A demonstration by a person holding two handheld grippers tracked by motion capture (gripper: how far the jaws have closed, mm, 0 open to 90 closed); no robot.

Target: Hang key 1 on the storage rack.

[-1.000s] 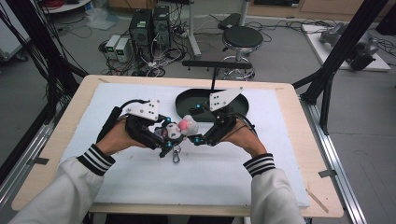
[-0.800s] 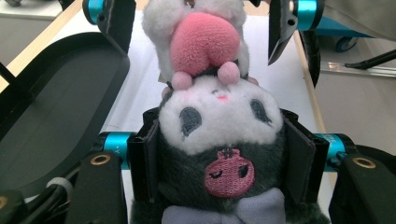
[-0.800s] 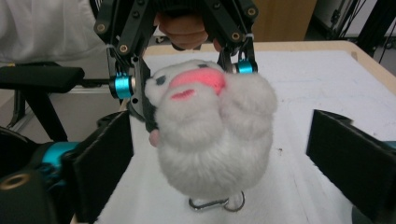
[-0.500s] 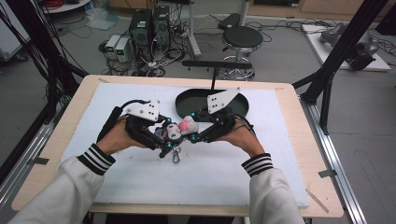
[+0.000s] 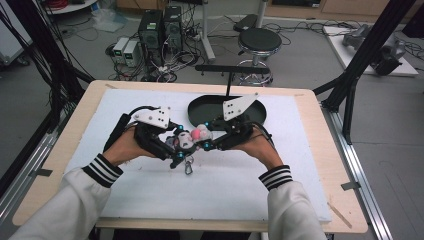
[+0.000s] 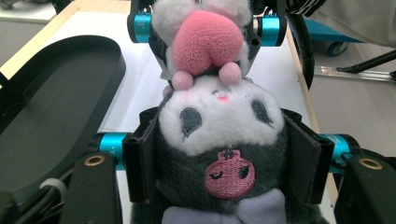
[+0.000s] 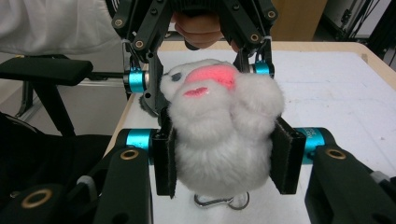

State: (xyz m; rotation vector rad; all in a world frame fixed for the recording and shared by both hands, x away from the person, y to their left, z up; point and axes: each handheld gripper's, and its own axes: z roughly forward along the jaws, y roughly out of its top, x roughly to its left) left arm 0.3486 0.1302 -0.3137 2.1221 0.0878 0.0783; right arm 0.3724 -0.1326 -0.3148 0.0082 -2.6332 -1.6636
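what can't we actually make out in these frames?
- Plush toy, high view: too small, crowded between the left tongs and right tongs; grip contact unreadable there.
- Toy's lower body, left gripper view: cut off by the bottom edge.
- Metal clip, right gripper view: top hidden behind the white fur.
- Black tray, left gripper view: cut off by the left edge.
- Person's left hand, right gripper view: mostly hidden behind the far tongs' linkage.

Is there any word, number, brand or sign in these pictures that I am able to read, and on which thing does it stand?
No text reads clearly.
Left gripper, teal collar: tiny marks, too small to read.
Plush toy: an embroidered pink face patch, a picture, no letters.
Computer towers on the floor: any labels are too small to read.
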